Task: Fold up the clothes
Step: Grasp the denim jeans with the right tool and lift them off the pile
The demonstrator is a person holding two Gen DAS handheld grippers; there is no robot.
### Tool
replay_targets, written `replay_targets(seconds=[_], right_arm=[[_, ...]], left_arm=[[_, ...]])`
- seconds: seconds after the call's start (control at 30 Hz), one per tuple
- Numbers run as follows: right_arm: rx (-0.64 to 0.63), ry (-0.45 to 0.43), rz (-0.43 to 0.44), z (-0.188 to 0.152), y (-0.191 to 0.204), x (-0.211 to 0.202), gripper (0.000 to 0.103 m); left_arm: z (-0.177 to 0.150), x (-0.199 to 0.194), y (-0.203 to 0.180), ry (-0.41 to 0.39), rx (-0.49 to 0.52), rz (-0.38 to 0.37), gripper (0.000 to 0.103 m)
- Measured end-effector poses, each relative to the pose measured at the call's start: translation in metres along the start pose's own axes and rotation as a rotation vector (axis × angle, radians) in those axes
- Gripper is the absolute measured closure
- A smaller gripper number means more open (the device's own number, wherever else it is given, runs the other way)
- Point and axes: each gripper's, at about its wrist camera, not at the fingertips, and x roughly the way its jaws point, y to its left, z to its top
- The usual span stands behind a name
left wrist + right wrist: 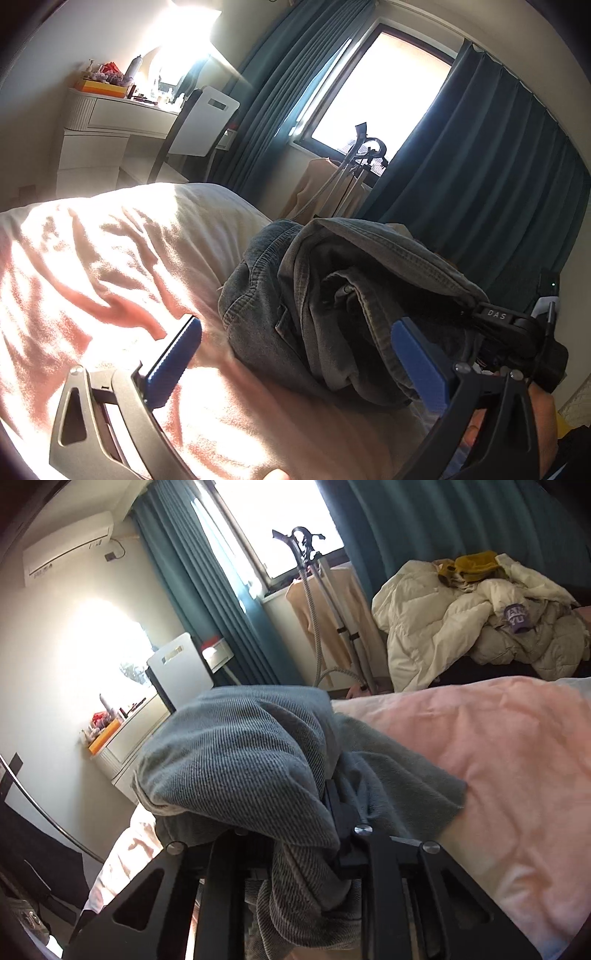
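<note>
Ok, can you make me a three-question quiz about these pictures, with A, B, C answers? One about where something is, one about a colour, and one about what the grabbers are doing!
1. Where do the jeans lie?
A. on the bed
B. on the chair
C. on the floor

2. What colour are the curtains?
A. yellow
B. teal blue
C. white

3. How is the left gripper?
A. shut on the jeans
B. open, holding nothing
C. out of sight

Answers:
1 A, they rest on the pink blanket on the bed.
2 B, teal blue curtains hang beside the bright window.
3 B, its blue fingers stand wide apart; the right gripper is buried in the jeans.
</note>
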Motion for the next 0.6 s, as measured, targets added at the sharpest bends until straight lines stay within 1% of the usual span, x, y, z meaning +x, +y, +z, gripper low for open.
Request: replay_targets(seconds=[0.07, 0.2, 0.37, 0.4, 0.5, 0.6], right_arm=[[0.020, -0.047, -0.008, 0.008, -0.009, -0.034, 0.090], [-0.005, -0.159, -0.042, 0.025, -0.024, -0.114, 0.090], [-0.034, -0.253, -0.097, 0.034, -0.052, -0.208, 0.090], [-0.018, -0.273, -0.108, 0.034, -0.060, -0.223, 0.090], [0.031, -0.328, -0.142, 0.035, -0.088, -0.267, 0.091], [0.075, -0.383, -0.170, 0.038, -0.118, -0.309, 0.091]], left_arm=[[0.001, -0.005, -0.002, -0.008, 0.003, -0.010, 0.000], [0.004, -0.021, -0.011, -0.031, 0.019, -0.022, 0.000], [0.004, -0.037, -0.025, -0.028, 0.045, -0.045, 0.000], [0.002, -0.041, -0.028, -0.033, 0.057, -0.060, 0.000], [0.000, -0.051, -0.037, -0.044, 0.091, -0.059, 0.000], [-0.002, -0.060, -0.043, -0.034, 0.088, -0.072, 0.000]])
